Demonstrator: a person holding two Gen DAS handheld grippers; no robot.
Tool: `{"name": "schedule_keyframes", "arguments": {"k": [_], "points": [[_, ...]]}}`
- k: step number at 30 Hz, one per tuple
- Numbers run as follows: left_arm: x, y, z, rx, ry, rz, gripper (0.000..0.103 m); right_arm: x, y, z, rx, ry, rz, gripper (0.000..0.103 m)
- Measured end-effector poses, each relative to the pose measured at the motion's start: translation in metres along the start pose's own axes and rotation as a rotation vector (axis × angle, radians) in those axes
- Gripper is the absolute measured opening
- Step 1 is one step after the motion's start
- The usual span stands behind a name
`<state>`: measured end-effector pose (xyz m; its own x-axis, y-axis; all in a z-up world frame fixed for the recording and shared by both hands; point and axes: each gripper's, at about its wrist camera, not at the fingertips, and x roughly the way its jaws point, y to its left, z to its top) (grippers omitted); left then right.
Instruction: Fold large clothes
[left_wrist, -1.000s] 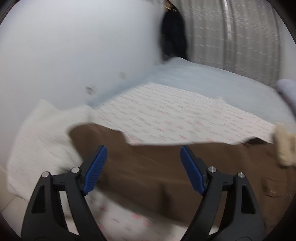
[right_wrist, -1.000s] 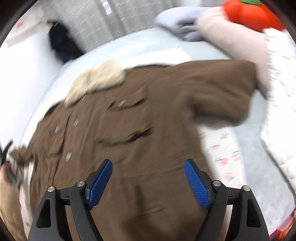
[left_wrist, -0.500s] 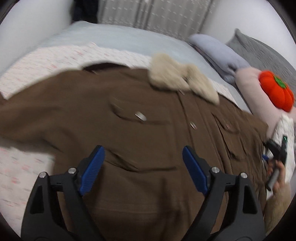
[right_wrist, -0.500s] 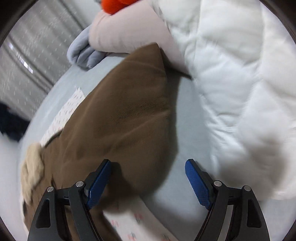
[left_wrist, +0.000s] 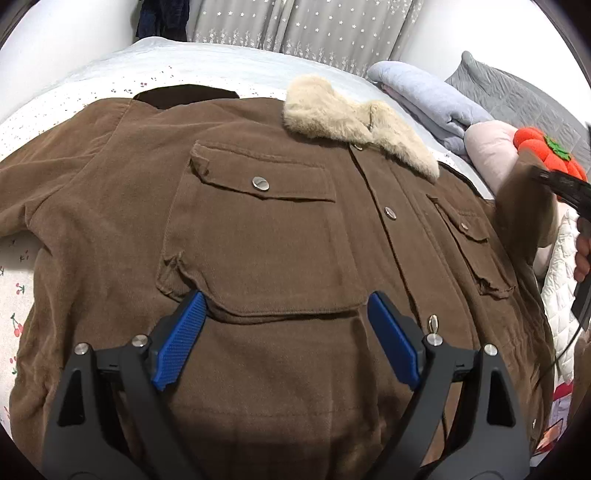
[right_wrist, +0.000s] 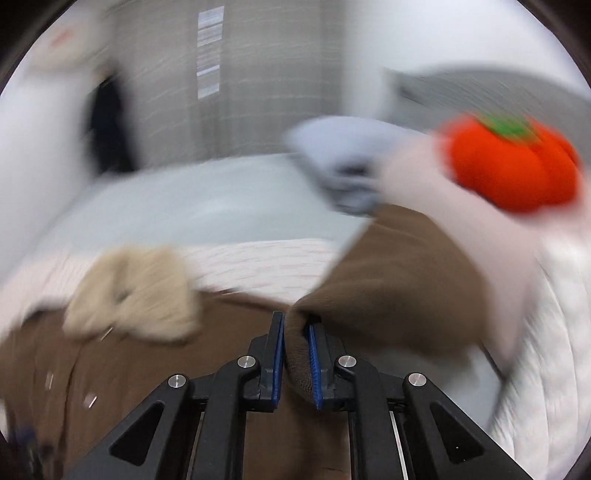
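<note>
Since half a second ago the right gripper (right_wrist: 297, 354) has pinched the sleeve (right_wrist: 391, 273) — carry it flat across the jacket (left_wrist: 258, 229); left gripper (left_wrist: 286, 339) hovers spread.

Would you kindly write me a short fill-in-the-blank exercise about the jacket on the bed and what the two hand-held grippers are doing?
1. The right hand-held gripper is shut on a fold of the brown jacket's ____.
2. The left hand-held gripper hovers over the jacket with its jaws ____.
3. The jacket's collar is made of beige ____.
4. The plush toy on the pink pillow is coloured ____.

Missing words: sleeve; open; fur; orange
</note>
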<state>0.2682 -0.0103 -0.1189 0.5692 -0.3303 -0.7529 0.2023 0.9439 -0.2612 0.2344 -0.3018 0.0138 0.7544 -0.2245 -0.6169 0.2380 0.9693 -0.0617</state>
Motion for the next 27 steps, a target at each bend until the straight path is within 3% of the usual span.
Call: {"name": "schedule_keyframes", "arguments": {"k": [3, 7, 9, 10, 11, 14, 15, 18, 22, 24, 27], "points": [[0.001, 0.001, -0.002, -0.003, -0.001, -0.003, 0.089, 0.023, 0.078, -0.015, -0.236, 0.107, 0.076, 0.013], [0.002, 0.001, -0.001, 0.005, 0.004, 0.001, 0.090, 0.076, 0.144, -0.078, -0.452, 0.338, 0.093, 0.022], [0.002, 0.001, -0.001, 0.004, 0.004, -0.002, 0.090, 0.072, 0.151, -0.090, -0.500, 0.249, 0.045, 0.024], [0.002, 0.002, 0.000, 0.004, 0.005, -0.005, 0.090, 0.069, 0.152, -0.089, -0.502, 0.245, 0.049, 0.036], [0.002, 0.002, 0.000, 0.003, 0.005, -0.007, 0.090, 0.064, 0.150, -0.087, -0.475, 0.264, 0.082, 0.048], [0.002, 0.003, 0.000, 0.003, 0.008, -0.012, 0.090, 0.029, 0.136, -0.080, -0.414, 0.261, 0.196, 0.061], [0.002, 0.003, 0.000, 0.002, 0.009, -0.015, 0.090, 0.007, 0.128, -0.078, -0.400, 0.228, 0.261, 0.062], [0.003, 0.003, -0.001, 0.002, 0.009, -0.014, 0.090, -0.037, 0.108, -0.078, -0.389, 0.128, 0.303, 0.074], [0.002, 0.004, -0.002, 0.008, 0.013, -0.008, 0.090, -0.061, 0.056, -0.074, -0.340, 0.041, 0.161, 0.083], [0.001, 0.004, -0.002, 0.006, 0.013, -0.008, 0.090, -0.059, 0.020, -0.074, -0.297, 0.044, 0.054, 0.085], [0.002, 0.004, -0.002, 0.007, 0.014, -0.003, 0.090, -0.050, -0.016, -0.081, -0.244, 0.082, -0.027, 0.087]]}}
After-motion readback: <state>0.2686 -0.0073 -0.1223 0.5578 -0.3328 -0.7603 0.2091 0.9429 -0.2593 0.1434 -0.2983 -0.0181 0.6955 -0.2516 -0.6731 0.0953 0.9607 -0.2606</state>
